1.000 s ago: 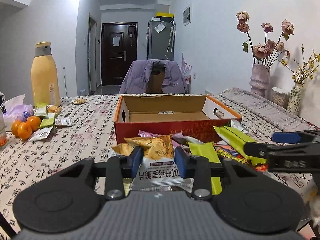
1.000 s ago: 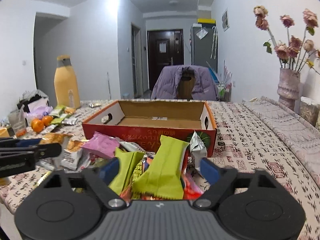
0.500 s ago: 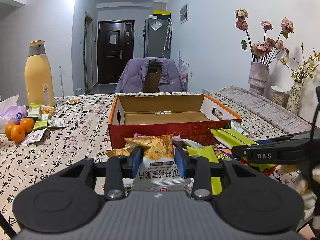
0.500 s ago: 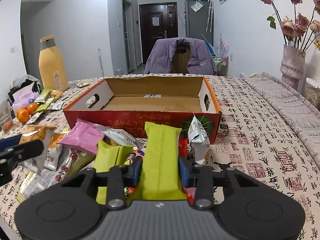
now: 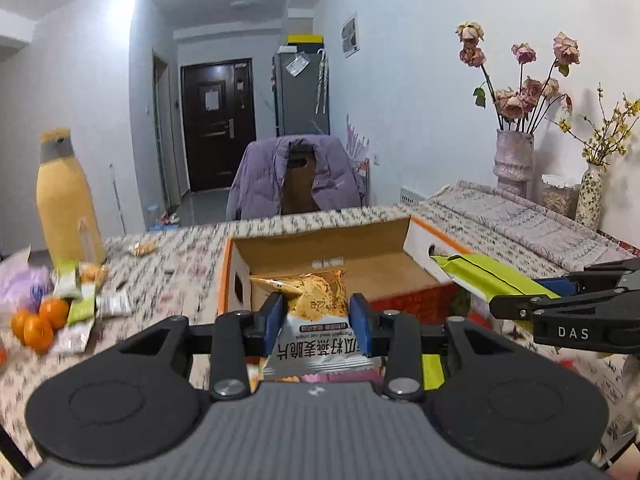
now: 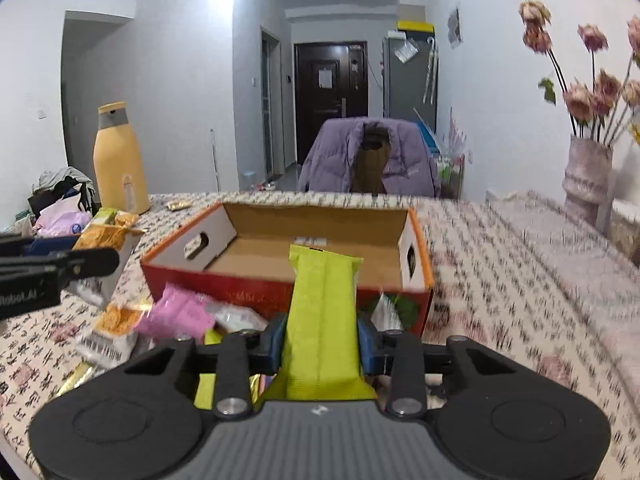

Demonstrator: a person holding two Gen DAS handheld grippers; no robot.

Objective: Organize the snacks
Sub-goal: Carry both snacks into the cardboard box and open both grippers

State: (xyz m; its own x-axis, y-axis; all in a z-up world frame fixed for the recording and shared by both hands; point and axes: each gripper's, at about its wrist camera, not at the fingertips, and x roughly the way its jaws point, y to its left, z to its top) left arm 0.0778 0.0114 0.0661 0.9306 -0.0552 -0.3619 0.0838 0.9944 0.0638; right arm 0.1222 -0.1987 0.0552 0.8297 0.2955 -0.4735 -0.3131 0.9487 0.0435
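Oat-crisp packet (image 5: 318, 312) clamped in my left fingers (image 5: 274, 315), green bar (image 6: 322, 332) clamped in my right fingers (image 6: 276, 340), both raised before cardboard box (image 6: 416, 264).

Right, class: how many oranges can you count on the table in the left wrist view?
3 oranges, clustered at the table's far left edge: one above, one below it, one leftmost. Wrappers and blur may hide more.
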